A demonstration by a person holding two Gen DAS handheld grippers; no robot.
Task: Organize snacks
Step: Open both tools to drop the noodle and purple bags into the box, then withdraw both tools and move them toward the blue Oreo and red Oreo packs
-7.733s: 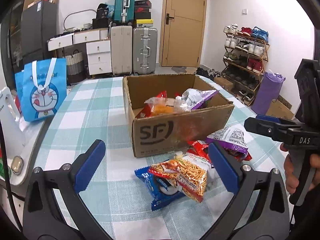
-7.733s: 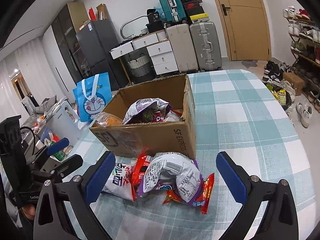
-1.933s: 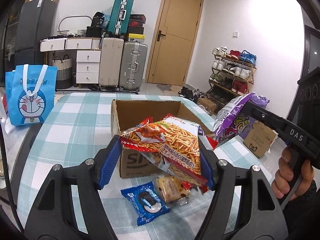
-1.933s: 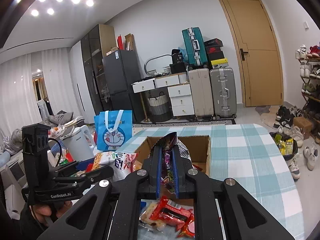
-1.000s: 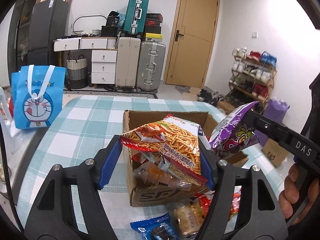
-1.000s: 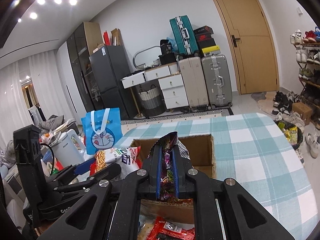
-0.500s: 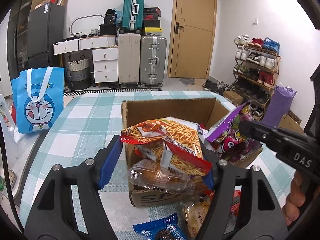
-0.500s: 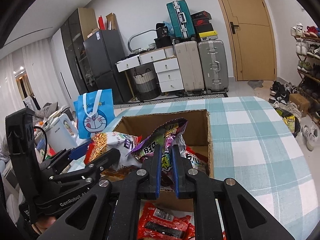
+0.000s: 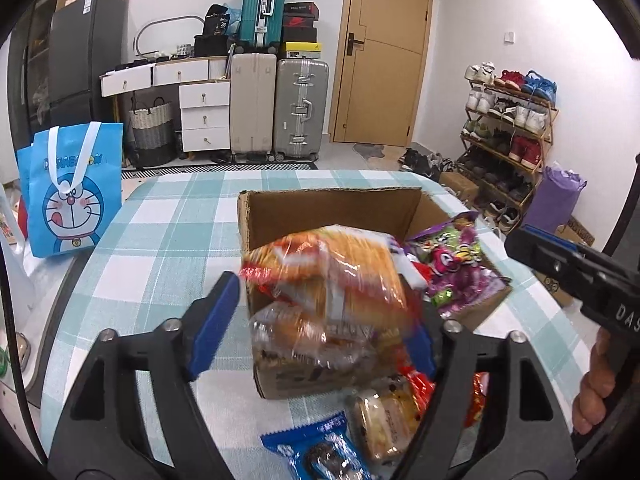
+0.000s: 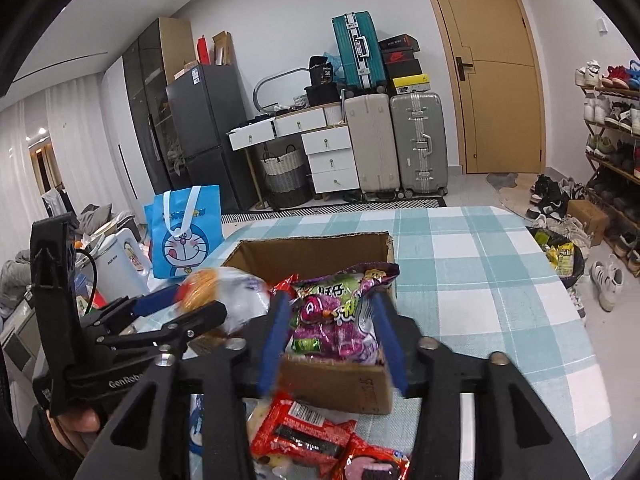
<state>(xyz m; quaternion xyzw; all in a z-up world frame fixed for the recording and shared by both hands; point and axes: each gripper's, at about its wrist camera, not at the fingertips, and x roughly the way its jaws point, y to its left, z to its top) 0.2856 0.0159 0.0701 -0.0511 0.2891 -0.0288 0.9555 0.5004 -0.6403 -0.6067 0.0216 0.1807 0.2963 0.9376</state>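
Both grippers' fingers are spreading over the cardboard box [image 9: 332,212] on the counter [image 9: 160,240], releasing the orange noodle-snack bag [image 9: 332,272] and purple candy bag [image 10: 336,316]. Best to open fully, then lift clear.

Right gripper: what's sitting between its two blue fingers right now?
In the right wrist view, the purple candy bag lies between the opening right gripper fingers, resting on top of the snacks in the cardboard box.

A lived-in home: suitcases [image 9: 301,110] by the door [image 9: 386,54], shoe rack [image 9: 508,136], fridge [image 10: 200,136]
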